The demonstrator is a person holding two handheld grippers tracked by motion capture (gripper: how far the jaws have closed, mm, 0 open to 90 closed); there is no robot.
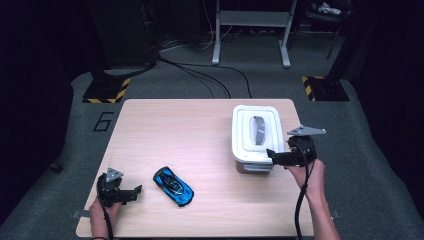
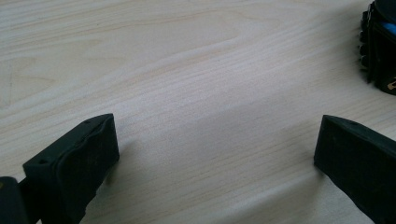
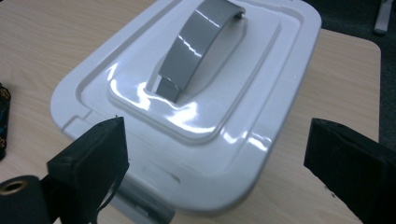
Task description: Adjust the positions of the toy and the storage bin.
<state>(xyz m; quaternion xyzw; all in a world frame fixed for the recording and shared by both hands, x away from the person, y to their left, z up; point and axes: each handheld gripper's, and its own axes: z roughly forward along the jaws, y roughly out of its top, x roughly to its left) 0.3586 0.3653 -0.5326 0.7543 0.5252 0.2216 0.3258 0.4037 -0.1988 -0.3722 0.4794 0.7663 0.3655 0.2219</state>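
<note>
Open wood on the left and middle, the box blocking the right.

I see bare table between my left gripper and the white lidded box, with just the blue toy car lying low in that lane, near the left gripper. My right gripper sits at the box's near corner, jaws spread with the lid ahead; its grey handle arches up, probably with a gap beneath.

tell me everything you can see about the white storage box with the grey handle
The white storage box looks like glossy plastic, rectangular with rounded corners. Its stepped lid is on, with a grey arched handle across a central recess. It stands flat on the wooden table, near the far right corner. The right claw hovers open at its near end; contact is unclear.
</note>
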